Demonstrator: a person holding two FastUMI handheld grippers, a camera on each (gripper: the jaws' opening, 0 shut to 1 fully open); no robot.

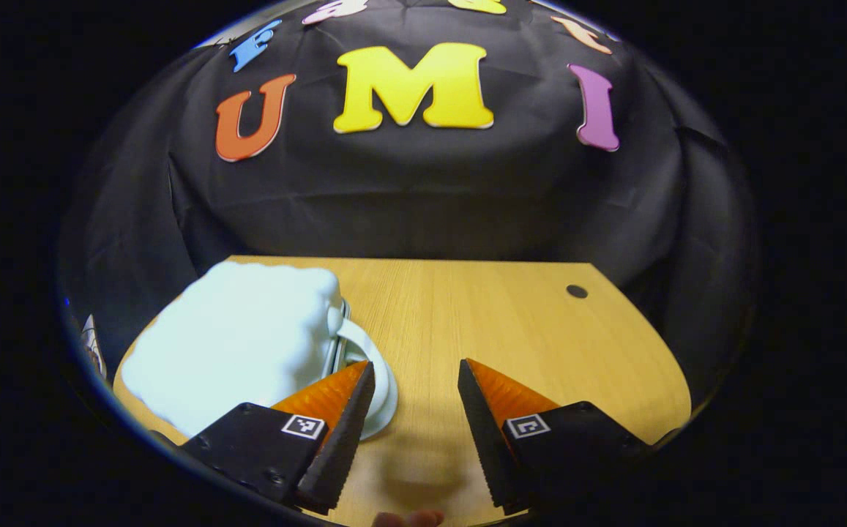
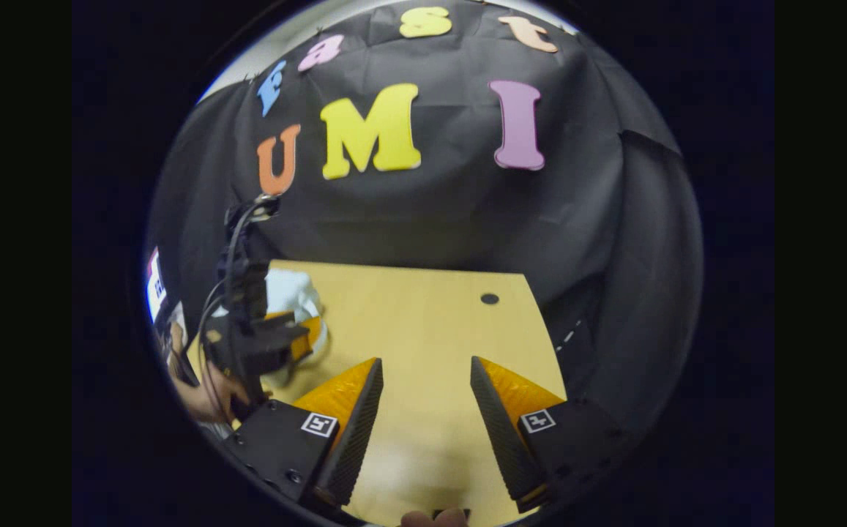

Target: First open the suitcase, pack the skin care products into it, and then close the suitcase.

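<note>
A small pale, whitish suitcase [image 1: 233, 340] lies closed on the left part of the wooden table [image 1: 467, 322], its looped handle [image 1: 372, 366] pointing toward the table's middle. My left gripper [image 1: 416, 373] is open just right of the suitcase, its left finger [image 1: 339, 410] overlapping the handle. In the right gripper view, my right gripper [image 2: 425, 373] is open over bare table. The left gripper [image 2: 280, 340] and the hand holding it [image 2: 207, 399] appear farther off at the left, in front of the suitcase [image 2: 288, 293].
A small round hole [image 1: 577, 291] marks the table's far right corner. Black cloth hangs behind and beside the table. The table's right edge [image 2: 547, 337] drops off near my right gripper.
</note>
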